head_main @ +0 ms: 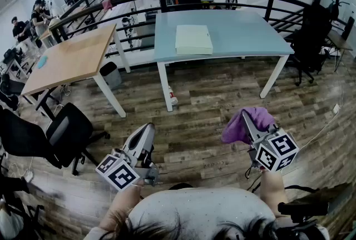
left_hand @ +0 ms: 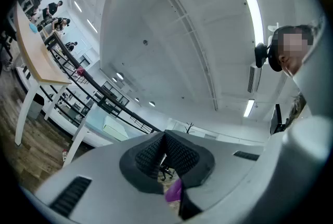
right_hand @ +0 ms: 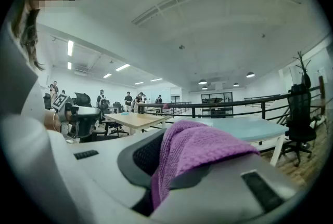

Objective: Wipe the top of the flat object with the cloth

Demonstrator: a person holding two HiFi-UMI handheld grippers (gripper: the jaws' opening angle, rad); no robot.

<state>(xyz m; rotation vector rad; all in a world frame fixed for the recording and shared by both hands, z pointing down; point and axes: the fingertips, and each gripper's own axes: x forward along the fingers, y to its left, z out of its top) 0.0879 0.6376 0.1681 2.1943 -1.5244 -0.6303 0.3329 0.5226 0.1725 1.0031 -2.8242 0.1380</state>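
The purple cloth (head_main: pixel 238 128) is pinched in the right gripper (head_main: pixel 248 123). The left gripper (head_main: pixel 148 130) is pressed together on nothing. The flat object (head_main: pixel 193 39) is laid on the blue table (head_main: pixel 250 38), well apart from both. No wiping is started yet; the approach and the whole wipe are left.

purple cloth (right_hand: pixel 200 153) hides right tongs (right_hand: pixel 166 166) tips | black chair (head_main: pixel 22 136) cut by left edge | far people (head_main: pixel 39 13) too small
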